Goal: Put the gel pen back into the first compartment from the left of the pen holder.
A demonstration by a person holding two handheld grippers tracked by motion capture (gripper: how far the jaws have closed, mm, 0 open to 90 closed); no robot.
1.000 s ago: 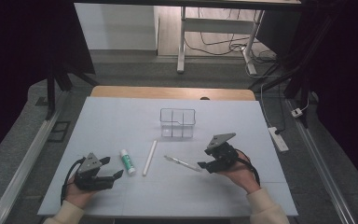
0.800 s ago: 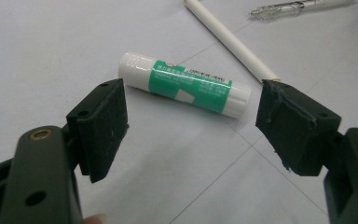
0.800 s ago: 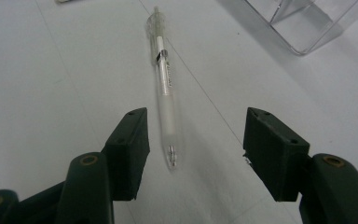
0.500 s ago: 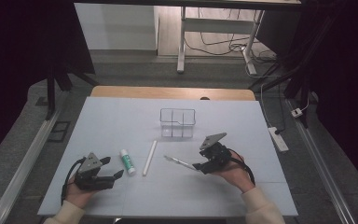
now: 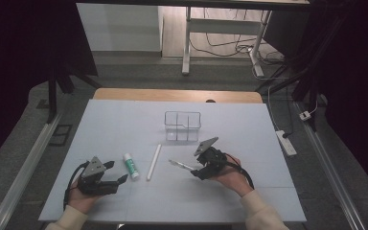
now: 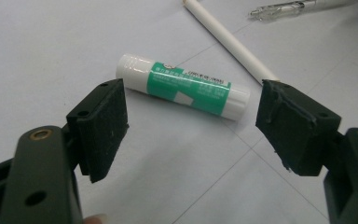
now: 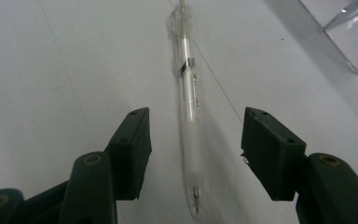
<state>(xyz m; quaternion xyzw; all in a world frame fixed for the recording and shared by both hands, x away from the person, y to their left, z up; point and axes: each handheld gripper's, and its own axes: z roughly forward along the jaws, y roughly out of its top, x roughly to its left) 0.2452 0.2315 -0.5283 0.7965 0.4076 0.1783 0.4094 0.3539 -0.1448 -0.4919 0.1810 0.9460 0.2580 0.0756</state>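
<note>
High view: the desk point(image 5: 124, 120) carries a clear divided box point(image 5: 182, 125) near its middle, with a white stick point(image 5: 153, 162), a glue stick point(image 5: 131, 166) and a clear pen point(image 5: 181, 165) lying in front of it on the person's side. The right claw point(image 5: 196, 167) sits at the pen's near end, held in the right hand point(image 5: 230, 176); its jaws stand apart and have just been closing slightly, with nothing pressed between them. The left claw point(image 5: 116, 172) rests low over the desk, just left of the glue stick, and its jaws stand apart. Left gripper view: the left claw point(image 6: 191, 121) is wide open, both pads clear of everything. The glue stick point(image 6: 182, 87), white with a green label, lies flat on the desk just beyond the jaws and crosswise to them. The white stick point(image 6: 228, 39) lies beyond it at a slant, and the pen point(image 6: 289, 7) shows at the upper edge. Right gripper view: the right claw point(image 7: 196, 151) is open and straddles the pen point(image 7: 189, 121), which lies flat on the desk and runs lengthwise between the jaws, tip toward the camera. Neither pad touches the pen; a gap shows on each side. A corner of the box point(image 7: 349, 32) appears at upper right.
</note>
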